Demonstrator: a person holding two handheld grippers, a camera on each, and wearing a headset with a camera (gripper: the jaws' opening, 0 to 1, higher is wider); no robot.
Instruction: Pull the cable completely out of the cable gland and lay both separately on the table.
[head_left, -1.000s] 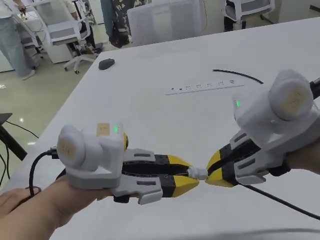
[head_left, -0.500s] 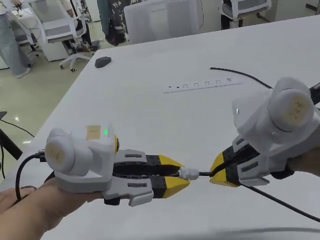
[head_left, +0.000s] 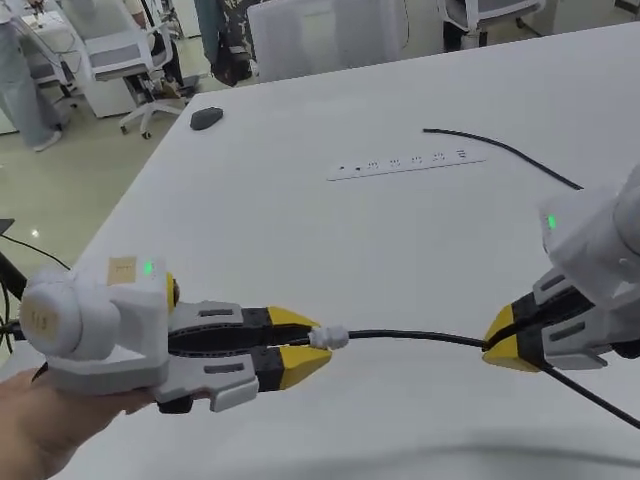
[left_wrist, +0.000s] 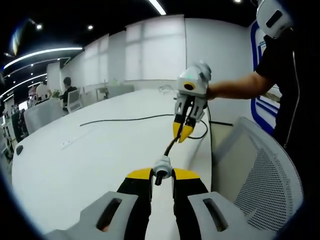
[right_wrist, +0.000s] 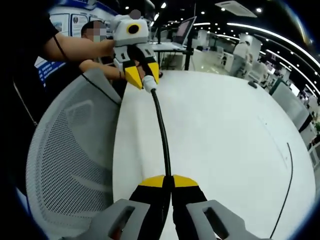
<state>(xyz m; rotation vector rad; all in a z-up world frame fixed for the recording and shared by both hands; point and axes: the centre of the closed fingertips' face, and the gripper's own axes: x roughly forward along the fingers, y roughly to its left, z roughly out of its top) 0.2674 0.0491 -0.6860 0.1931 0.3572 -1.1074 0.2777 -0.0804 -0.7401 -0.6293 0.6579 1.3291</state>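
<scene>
In the head view, the left gripper (head_left: 318, 350) is clenched on the white cable gland (head_left: 329, 337), which sits at its yellow tips just above the table (head_left: 300, 230). The black cable (head_left: 420, 337) runs from the gland across to the right gripper (head_left: 497, 350), whose jaws are closed on it, and its slack trails off past that gripper toward the lower right. The two grippers are well apart, with a fairly taut span of cable between them.

In the left gripper view, the gland is pinched between the jaws with its mouth facing forward, and the cable leaves it toward the right gripper ahead.

In the right gripper view, the cable passes between the closed jaws and leads straight up to the gland held in the left gripper.

The step in hand looks like the pull itself — the cable is not yet free of the gland. How much remains inside is hidden. The next move probably calls for spreading the grippers further along the cable's line — or regripping nearer the gland — until the end slips out. After that, each piece goes down on the table separately.
</scene>
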